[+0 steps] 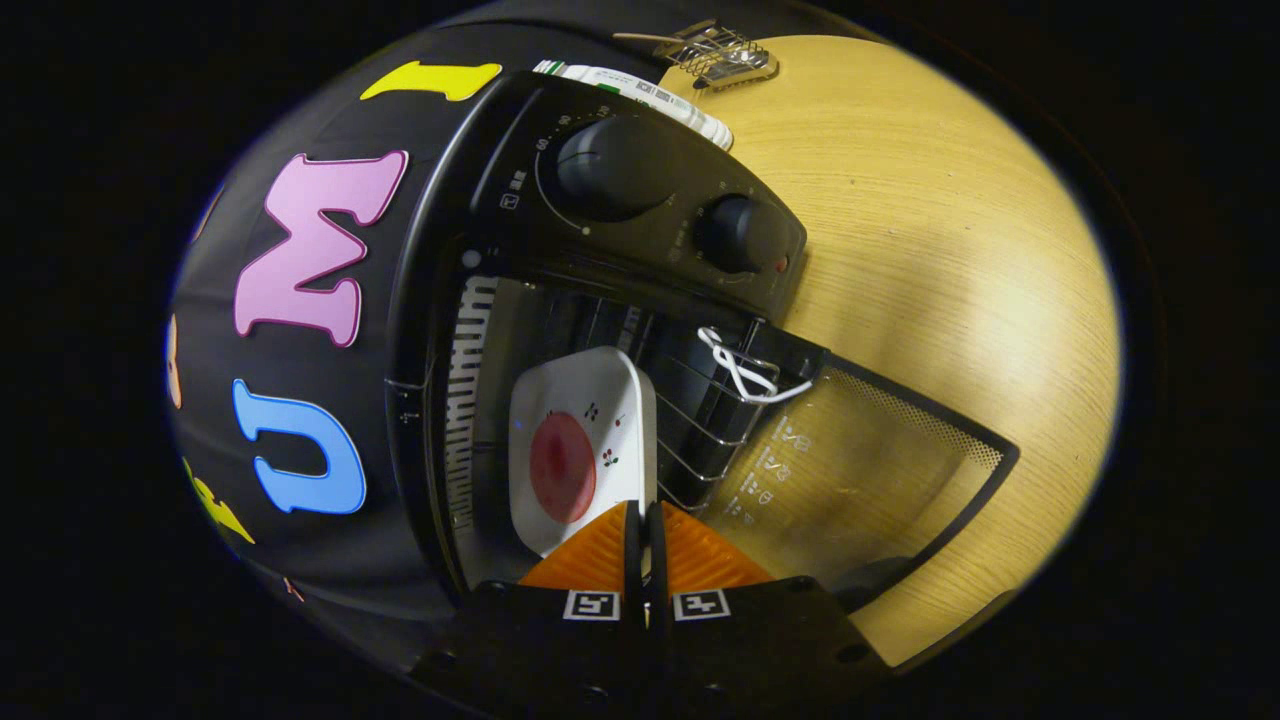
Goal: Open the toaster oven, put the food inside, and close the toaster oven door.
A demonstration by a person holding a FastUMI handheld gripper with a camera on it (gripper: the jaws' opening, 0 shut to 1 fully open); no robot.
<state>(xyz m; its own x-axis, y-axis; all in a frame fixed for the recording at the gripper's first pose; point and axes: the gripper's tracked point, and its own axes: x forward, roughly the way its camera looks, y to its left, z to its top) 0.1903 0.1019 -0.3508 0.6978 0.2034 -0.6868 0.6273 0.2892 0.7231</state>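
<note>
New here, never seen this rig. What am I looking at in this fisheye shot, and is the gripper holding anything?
It is one camera riding on a hand-held two-finger gripper, looking forward along the fingers, so the view is tilted. The fingers sit close together, clamped on the near edge of a white square plate that carries a round red piece of food. The plate is inside the black toaster oven, beside its wire rack. The glass door hangs open over the wooden table. Two knobs sit on the oven's control panel. Farther back on the table lies a small wire basket. Door closing remains.
</note>
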